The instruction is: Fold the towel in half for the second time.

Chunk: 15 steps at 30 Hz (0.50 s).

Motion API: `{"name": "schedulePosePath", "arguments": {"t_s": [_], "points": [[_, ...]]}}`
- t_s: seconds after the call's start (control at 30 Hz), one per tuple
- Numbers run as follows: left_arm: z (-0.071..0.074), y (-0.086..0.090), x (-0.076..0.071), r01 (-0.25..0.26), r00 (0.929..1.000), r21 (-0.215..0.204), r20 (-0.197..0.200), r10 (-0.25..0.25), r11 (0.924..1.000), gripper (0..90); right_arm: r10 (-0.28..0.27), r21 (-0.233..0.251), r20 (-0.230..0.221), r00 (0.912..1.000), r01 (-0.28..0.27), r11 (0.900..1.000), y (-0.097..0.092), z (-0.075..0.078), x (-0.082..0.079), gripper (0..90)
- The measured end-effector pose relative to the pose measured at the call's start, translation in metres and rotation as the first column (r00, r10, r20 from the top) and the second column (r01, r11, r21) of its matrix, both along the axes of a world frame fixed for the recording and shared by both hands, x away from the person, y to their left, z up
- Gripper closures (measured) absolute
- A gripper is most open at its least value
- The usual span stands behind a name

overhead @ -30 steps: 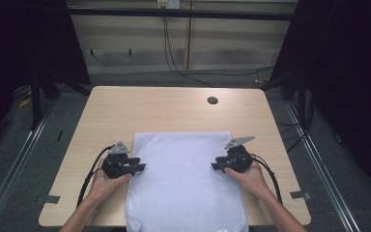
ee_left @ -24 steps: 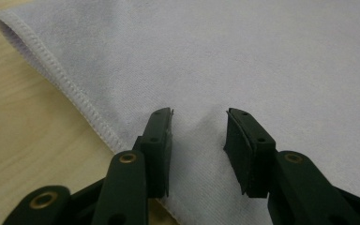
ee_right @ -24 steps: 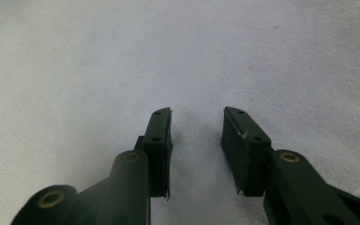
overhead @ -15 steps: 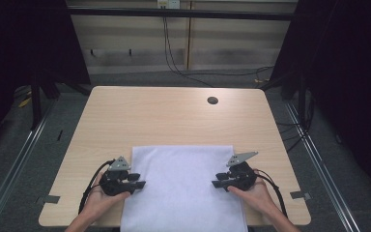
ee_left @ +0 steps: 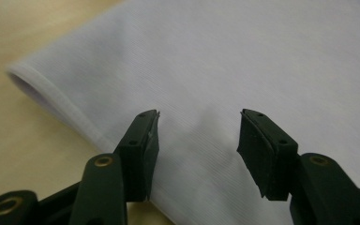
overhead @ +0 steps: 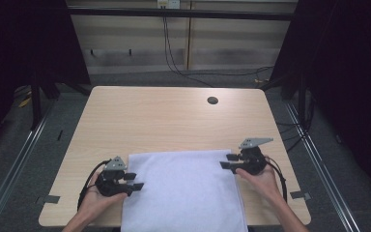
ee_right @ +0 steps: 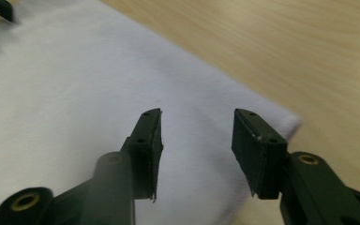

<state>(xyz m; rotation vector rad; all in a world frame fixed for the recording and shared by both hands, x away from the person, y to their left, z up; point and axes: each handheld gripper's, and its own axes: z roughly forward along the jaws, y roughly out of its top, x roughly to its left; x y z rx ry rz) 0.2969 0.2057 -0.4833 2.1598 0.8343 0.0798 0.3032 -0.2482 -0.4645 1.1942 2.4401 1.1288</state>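
On the near half of the wooden table (overhead: 174, 121) lies a white cloth (overhead: 183, 188), folded flat, its near end hanging over the table's front edge. Left gripper (overhead: 136, 181) sits at the cloth's left edge, held in the person's left hand (overhead: 96, 200); right gripper (overhead: 228, 161) sits at the cloth's far right corner, held in the right hand (overhead: 263, 181). Both point inward toward each other across the cloth.

Left gripper view: jaws spread, having just been opening, nothing between the pads, cloth (ee_left: 243, 61) lying under and past them with its hemmed edge (rolled, thick seam) running down to the left over bare table (ee_left: 23, 140). Right gripper view: jaws also spread, just been opening, nothing pinched; cloth (ee_right: 75, 93) below them, its corner just right of the right-hand jaw, bare table (ee_right: 286, 51) beyond. Slight motion blur there.

Small dark round hole (overhead: 212, 100) in the table top near the far right, well apart from the cloth. Cables trail from both grippers back along the wrists.
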Motion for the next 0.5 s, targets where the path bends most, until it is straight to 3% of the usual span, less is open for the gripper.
{"name": "schedulePosePath", "arguments": {"t_s": [0.07,0.13,0.23,0.37,0.4,0.5], "points": [[0.002,0.002,0.01,-0.034,0.9994,-0.011,0.008,0.034,0.9994,48.1,-0.013,-0.026,0.018,0.9998,0.013,0.9996,-0.003,0.002,0.01,48.7],[0.003,0.006,0.019,-0.057,0.9982,-0.037,0.017,0.057,0.9977,47.8,-0.029,-0.017,0.032,0.9991,0.03,0.9994,-0.007,0.0,0.02,47.1],[0.002,0.009,0.03,-0.098,0.9947,-0.029,0.028,0.099,0.9947,46.6,-0.029,-0.041,-0.018,0.9994,0.029,0.9987,-0.01,-0.014,0.038,46.5],[0.003,0.014,0.041,-0.128,0.9903,-0.074,0.045,0.131,0.989,46.6,-0.029,-0.044,-0.046,0.9985,0.027,0.9987,-0.014,-0.024,0.049,48.5],[0.002,0.014,0.045,-0.13,0.9908,-0.067,0.029,0.132,0.9892,46.5,-0.03,-0.04,-0.052,0.9982,0.028,0.9988,-0.015,-0.025,0.05,49.8],[0.0,0.014,0.055,-0.133,0.9905,-0.054,0.03,0.134,0.9897,44.4,-0.015,0.003,-0.069,0.9975,0.015,0.9999,-0.015,-0.029,0.054,53.1]]}}
